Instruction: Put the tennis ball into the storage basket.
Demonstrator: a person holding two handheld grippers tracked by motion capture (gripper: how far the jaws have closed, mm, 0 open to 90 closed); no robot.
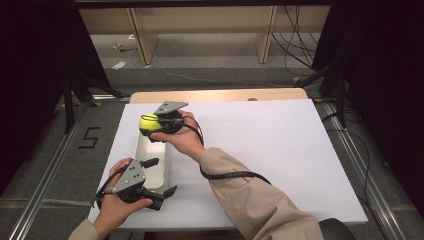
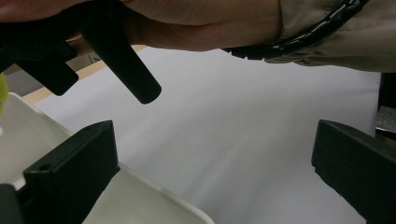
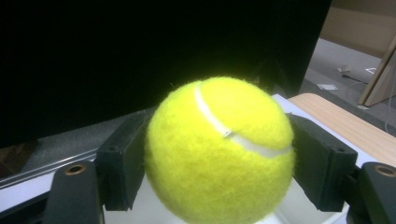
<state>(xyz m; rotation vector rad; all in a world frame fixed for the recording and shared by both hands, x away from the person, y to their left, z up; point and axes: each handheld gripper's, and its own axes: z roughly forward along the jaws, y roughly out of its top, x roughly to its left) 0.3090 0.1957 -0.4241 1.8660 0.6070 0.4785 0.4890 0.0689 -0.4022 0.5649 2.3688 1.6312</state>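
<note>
Tennis ball, round and fuzzy yellow with a white seam, sits clamped between the jaws of my right claw, above the far end of the white tray. My left claw stands open beside the tray's near end, holding nothing. I think the felt sphere may roll off the flat pads, or bounce out of the smooth, shallow tray on the white surface.

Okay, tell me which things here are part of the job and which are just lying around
In the job:
tennis ball, clamped in the right gripper
white tray beneath it
left gripper, open at the tray's near end

Lying about:
white sheet covering the table
scraps of paper on the floor beyond
cables
</note>
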